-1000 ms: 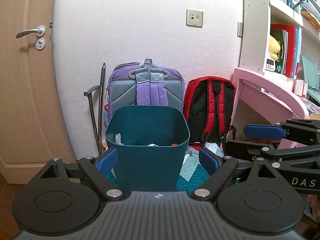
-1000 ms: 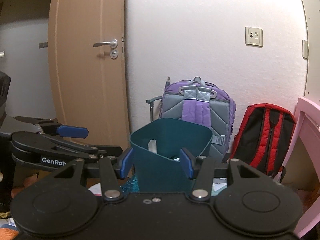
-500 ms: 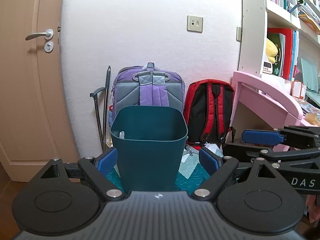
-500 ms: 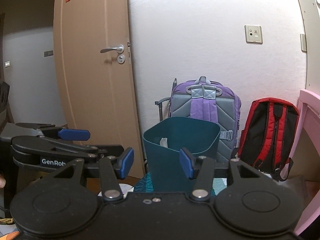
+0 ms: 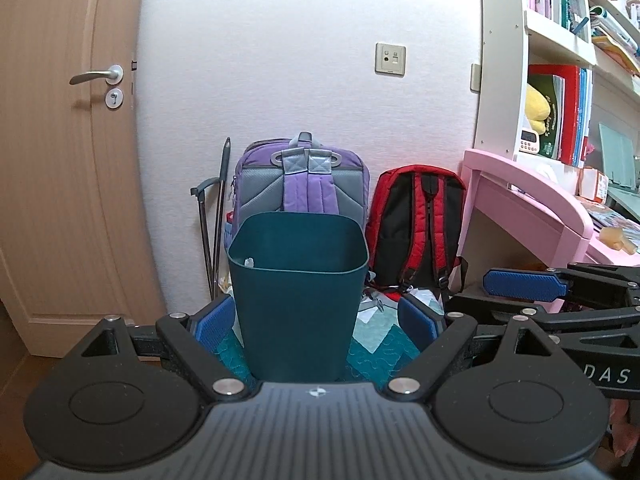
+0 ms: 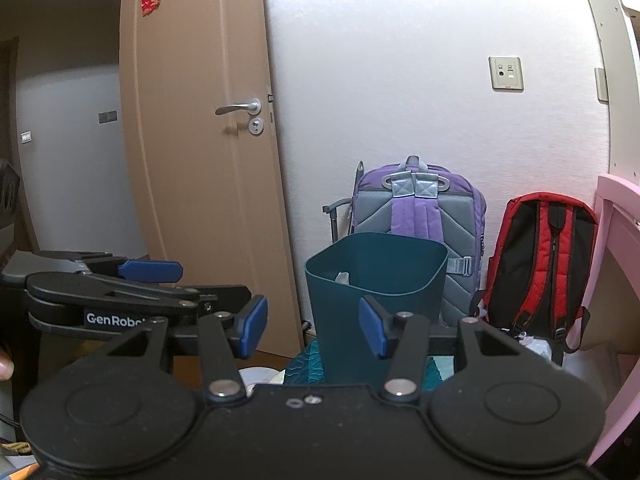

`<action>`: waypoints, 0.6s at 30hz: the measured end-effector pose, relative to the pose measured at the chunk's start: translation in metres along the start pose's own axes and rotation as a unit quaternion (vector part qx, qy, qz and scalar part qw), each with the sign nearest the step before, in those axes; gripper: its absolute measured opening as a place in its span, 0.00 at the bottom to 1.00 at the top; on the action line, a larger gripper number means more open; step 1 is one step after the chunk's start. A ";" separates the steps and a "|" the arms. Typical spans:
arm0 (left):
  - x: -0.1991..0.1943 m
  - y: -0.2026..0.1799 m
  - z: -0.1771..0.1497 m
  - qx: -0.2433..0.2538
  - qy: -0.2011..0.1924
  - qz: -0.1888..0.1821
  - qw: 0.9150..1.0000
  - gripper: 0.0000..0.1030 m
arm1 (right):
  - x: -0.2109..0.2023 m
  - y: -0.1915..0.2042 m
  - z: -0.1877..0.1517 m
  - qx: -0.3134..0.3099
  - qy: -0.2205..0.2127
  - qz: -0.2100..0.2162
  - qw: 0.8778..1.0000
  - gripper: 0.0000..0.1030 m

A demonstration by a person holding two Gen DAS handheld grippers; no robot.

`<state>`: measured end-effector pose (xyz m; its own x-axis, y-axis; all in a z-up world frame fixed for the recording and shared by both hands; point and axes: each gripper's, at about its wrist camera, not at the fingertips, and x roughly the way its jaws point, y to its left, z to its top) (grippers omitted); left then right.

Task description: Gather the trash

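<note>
Both grippers spread wide, nothing held: left gripper [image 5: 318, 320], right gripper [image 6: 314, 326]. Teal bin [image 5: 298, 292] straight ahead on a quilted mat [image 5: 372, 354], white scrap [image 5: 249, 262] peeking inside. Purple backpack [image 5: 304, 184] and red backpack [image 5: 416, 220] behind, pink desk [image 5: 528, 208] right, door [image 6: 200, 140] left.

I see a dark teal bin [image 5: 298, 304] on a teal-and-white quilted mat [image 5: 376, 344], a purple-and-grey backpack [image 5: 304, 184], a red-and-black backpack [image 5: 416, 220], a pink bench [image 5: 532, 208], and blue pads [image 5: 212, 322] on my black left tool [image 5: 316, 320].
</note>
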<state>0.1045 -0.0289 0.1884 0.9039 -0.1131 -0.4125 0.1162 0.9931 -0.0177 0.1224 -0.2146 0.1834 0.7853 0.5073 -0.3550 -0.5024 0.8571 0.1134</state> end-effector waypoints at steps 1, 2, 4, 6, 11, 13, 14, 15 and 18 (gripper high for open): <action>-0.003 -0.001 -0.001 0.000 -0.001 0.000 1.000 0.86 | -0.002 0.001 -0.001 0.001 -0.001 0.000 1.000 0.49; -0.006 -0.002 -0.003 0.001 -0.001 0.001 1.000 0.86 | -0.004 0.001 -0.002 0.001 -0.001 0.000 1.000 0.49; -0.010 -0.004 -0.004 0.002 -0.002 0.002 1.000 0.86 | -0.008 0.002 -0.003 0.004 -0.004 0.002 1.000 0.49; -0.015 -0.006 -0.005 0.005 -0.004 0.004 1.000 0.86 | -0.012 0.003 -0.005 0.007 -0.006 0.004 1.000 0.49; -0.023 -0.009 -0.009 0.008 -0.008 0.005 1.000 0.86 | -0.019 0.005 -0.011 0.014 -0.010 0.006 1.000 0.49; -0.025 -0.008 -0.010 0.008 -0.008 0.004 1.000 0.86 | -0.022 0.005 -0.012 0.014 -0.010 0.006 1.000 0.49; -0.026 -0.008 -0.011 0.009 -0.009 0.004 1.000 0.86 | -0.022 0.006 -0.013 0.013 -0.010 0.006 1.000 0.49; -0.025 -0.008 -0.011 0.009 -0.009 0.005 1.000 0.86 | -0.022 0.006 -0.013 0.014 -0.011 0.005 1.000 0.49; -0.026 -0.009 -0.013 0.010 -0.010 0.009 1.000 0.86 | -0.023 0.006 -0.016 0.015 -0.010 0.005 1.000 0.49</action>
<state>0.0743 -0.0343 0.1877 0.9139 -0.0966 -0.3944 0.1082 0.9941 0.0072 0.0962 -0.2228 0.1777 0.7870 0.5180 -0.3350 -0.5000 0.8537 0.1455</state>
